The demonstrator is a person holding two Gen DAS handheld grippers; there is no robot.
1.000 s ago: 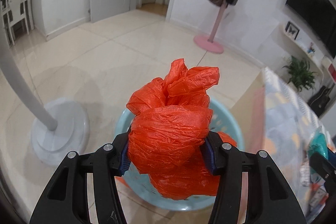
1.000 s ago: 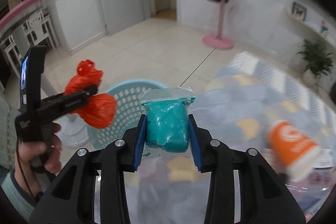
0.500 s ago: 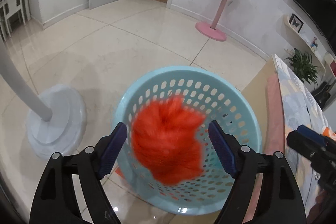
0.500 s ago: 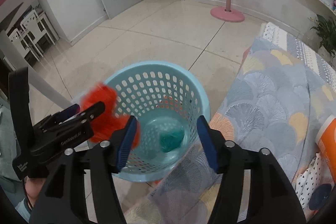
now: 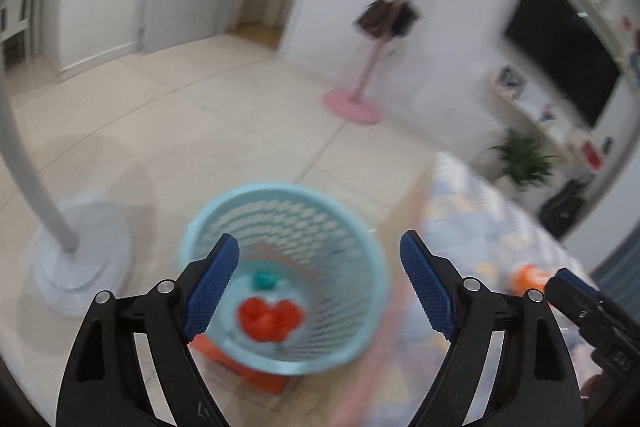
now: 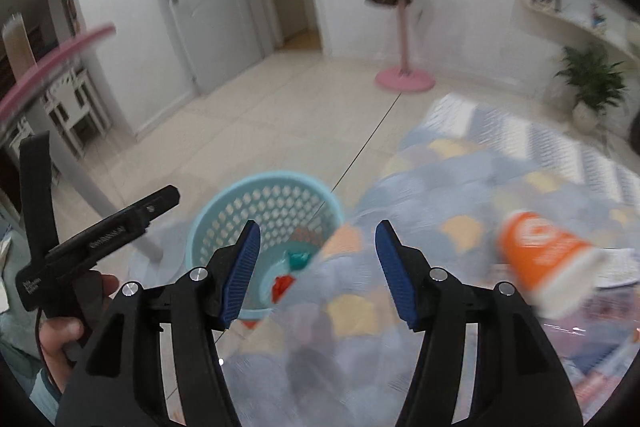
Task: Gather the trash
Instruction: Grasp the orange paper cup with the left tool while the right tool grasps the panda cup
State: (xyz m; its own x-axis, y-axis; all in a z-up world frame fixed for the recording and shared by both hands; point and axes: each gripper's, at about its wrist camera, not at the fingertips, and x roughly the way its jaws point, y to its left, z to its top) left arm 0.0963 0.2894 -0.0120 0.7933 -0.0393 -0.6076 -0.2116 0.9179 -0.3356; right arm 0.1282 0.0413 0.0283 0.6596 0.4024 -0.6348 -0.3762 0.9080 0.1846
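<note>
Both tools are spread wide with nothing between their pads: the left tool [image 5: 320, 281] hangs over the light blue basket [image 5: 368, 291] on the floor, the right tool [image 6: 318, 269] over the bed's near corner beside it. The orange bag [image 5: 271, 313] and the teal packet [image 5: 264, 279] lie on the basket's bottom, near each other. An orange-and-white bottle [image 6: 548, 259] lies on the patterned bedcover [image 6: 460, 187], well apart from the basket.

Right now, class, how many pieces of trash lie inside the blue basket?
2. A red bag lies on the bottom of the basket, and a small teal bag lies just behind it. The picture is blurred, so something smaller could be missed.
</note>
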